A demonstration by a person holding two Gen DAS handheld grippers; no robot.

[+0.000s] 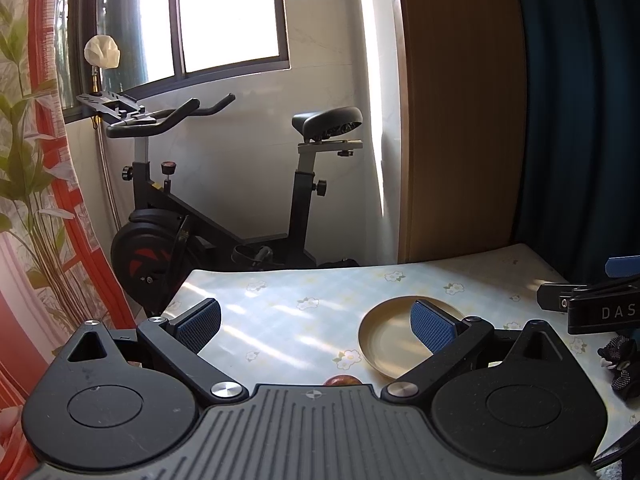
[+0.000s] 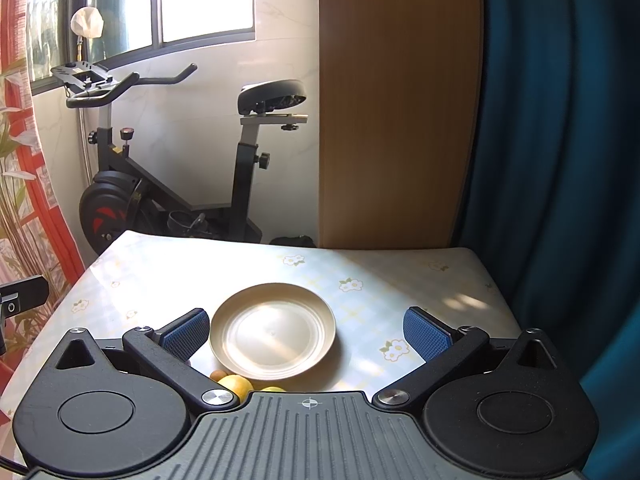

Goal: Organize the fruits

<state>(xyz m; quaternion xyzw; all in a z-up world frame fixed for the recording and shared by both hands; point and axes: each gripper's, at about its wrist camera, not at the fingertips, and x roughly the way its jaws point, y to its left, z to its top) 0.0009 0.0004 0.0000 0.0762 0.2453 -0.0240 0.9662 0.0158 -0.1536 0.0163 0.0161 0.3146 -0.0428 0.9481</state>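
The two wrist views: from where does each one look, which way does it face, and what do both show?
Left wrist: sits behind the open left tool, faces across the table to the bike; the plate lies right; the right tool enters at right.
Right wrist: sits behind the open right tool, faces the plate centrally; fruits lie near.
Shared: table, plate, bike, window.

One gold plate (image 2: 272, 330) sits on one flower-print table (image 2: 400, 272). Just beside the plate's near rim, the right wrist view shows two yellow fruits (image 2: 236, 385), one mostly hidden, and one small brown fruit (image 2: 218, 375). The left wrist view shows one reddish fruit (image 1: 342, 381) near the plate's near edge. Beyond the plate stands one exercise bike (image 2: 160, 184).
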